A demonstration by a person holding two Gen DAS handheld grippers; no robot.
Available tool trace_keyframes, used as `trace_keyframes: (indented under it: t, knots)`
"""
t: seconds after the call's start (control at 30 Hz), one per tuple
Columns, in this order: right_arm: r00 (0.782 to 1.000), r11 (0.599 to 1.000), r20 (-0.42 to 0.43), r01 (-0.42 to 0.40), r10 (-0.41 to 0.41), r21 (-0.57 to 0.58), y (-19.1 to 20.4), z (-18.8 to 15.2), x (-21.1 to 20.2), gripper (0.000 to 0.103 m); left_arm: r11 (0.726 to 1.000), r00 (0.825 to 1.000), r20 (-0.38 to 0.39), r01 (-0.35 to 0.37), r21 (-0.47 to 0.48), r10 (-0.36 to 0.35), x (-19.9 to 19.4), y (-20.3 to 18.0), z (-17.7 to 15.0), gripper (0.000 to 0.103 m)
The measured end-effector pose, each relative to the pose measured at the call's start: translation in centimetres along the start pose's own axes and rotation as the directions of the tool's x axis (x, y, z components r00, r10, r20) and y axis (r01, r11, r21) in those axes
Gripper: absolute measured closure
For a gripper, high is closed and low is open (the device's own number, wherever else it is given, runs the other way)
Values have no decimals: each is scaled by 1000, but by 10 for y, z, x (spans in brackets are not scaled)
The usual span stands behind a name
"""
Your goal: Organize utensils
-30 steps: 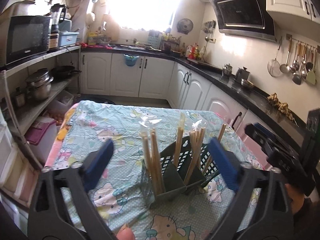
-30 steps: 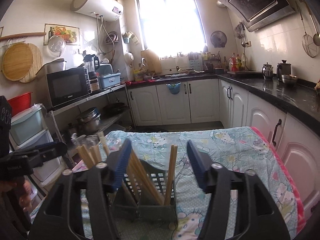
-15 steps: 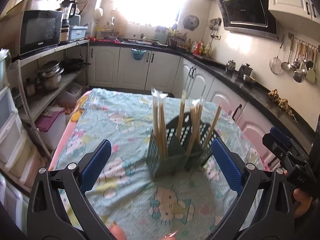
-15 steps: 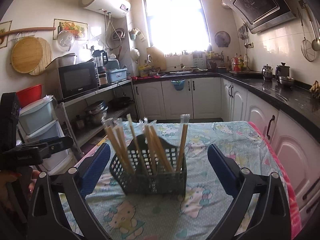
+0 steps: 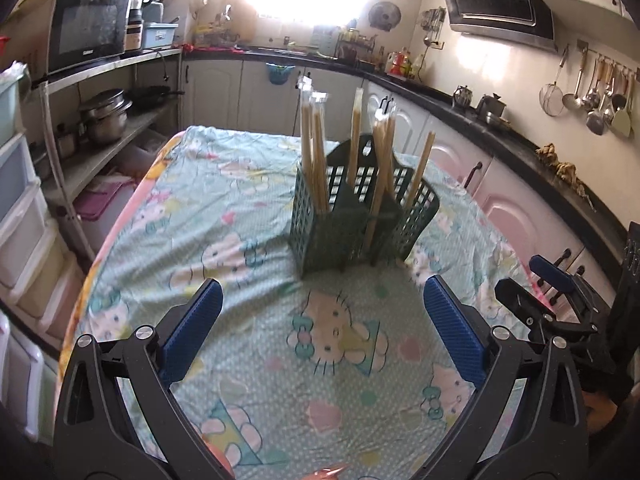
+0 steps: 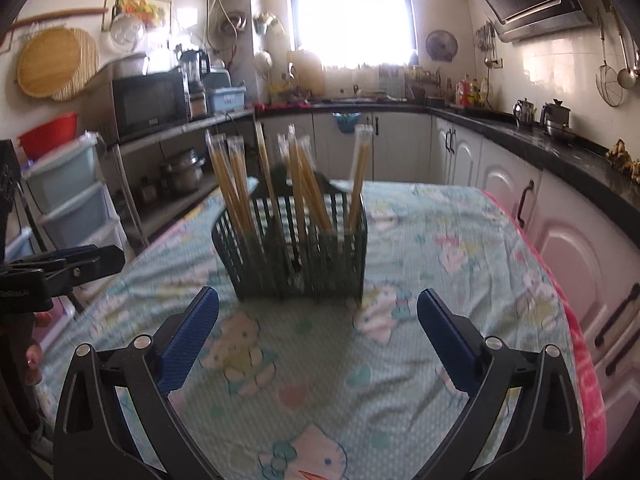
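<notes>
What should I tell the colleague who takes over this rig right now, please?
Left gripper: open, holding nothing, above the tablecloth.
Right gripper: open, holding nothing, also short of the basket.
Green utensil basket stands upright on the cloth; the wrapped chopsticks stand in its compartments.
Done: every chopstick in view is in the basket.
Left: none visible loose on the cloth; check outside the views.

A dark green slotted utensil basket (image 5: 352, 216) stands upright on the tabletop (image 5: 224, 216), which is covered by a cartoon-print cloth. Wrapped chopsticks (image 5: 316, 152) stand in its compartments, some leaning. The left hand-held gripper (image 5: 324, 320) hangs near the basket, its blue pads (image 5: 192, 328) spread wide with nothing between them. The right hand-held gripper (image 5: 548, 280) shows at the right edge.
</notes>
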State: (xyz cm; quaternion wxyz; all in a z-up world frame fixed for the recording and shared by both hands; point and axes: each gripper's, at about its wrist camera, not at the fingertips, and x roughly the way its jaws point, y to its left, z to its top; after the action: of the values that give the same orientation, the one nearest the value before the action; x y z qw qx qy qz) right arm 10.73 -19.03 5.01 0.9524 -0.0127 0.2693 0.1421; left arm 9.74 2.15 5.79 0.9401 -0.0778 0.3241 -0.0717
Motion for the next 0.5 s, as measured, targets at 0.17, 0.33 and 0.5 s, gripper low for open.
trace_keyframes:
  t: [0.17, 0.33, 0.5]
  knots:
    - [999, 998, 14, 44, -43, -52, 7, -28, 0, 6, 998, 998, 32, -61, 14, 60, 7, -5, -28, 10]
    - [996, 996, 63, 65, -61, -56, 8, -45, -2, 6, 997, 994, 85, -72, 13, 71, 11, -7, -54, 10]
    - [974, 995, 210, 96, -87, -34, 10, -54, -19, 6, 997, 982, 178, -71, 6, 69, 4, -10, -71, 10]
